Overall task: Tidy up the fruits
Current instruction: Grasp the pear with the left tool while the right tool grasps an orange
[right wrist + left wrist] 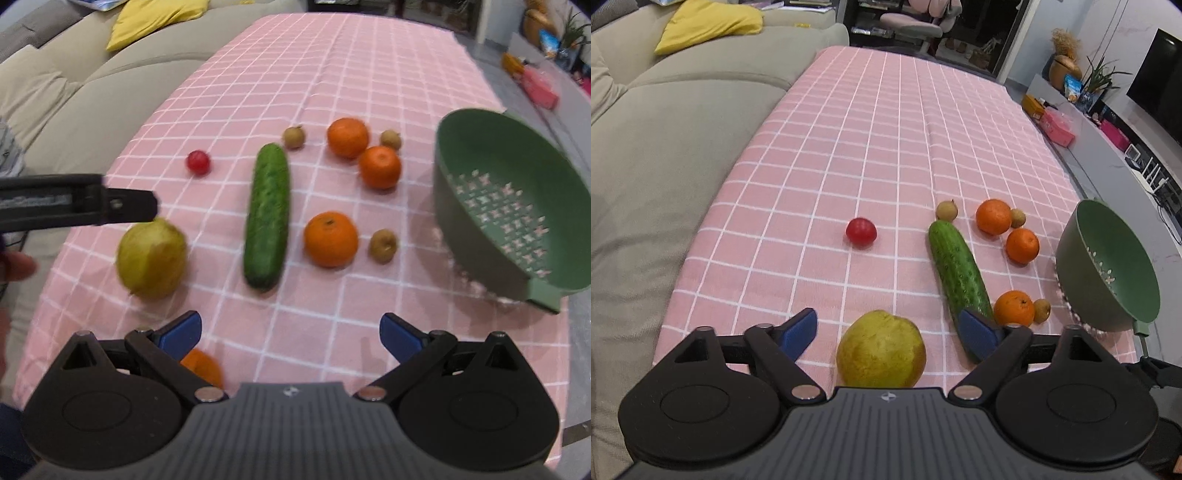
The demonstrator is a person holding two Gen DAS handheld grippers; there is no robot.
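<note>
right gripper (290, 334) jaws wide, empty — cucumber (267, 218) ahead, pear (151, 258) left, green colander (506, 206) right

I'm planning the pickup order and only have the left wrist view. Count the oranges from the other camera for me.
Observer: Four. The right wrist view shows a fourth orange near the closest edge of the tablecloth, partly hidden behind the left finger of the right hand-held gripper.
Operator: Give me that gripper's state.
Observer: Open, with only tablecloth between its fingers.
Operator: Report how my left hand-held gripper sits over the pear, seen from the side.
Observer: The left hand-held gripper reaches in from the left. Its dark tip overlaps the top of the pear. I cannot tell whether they touch.
</note>
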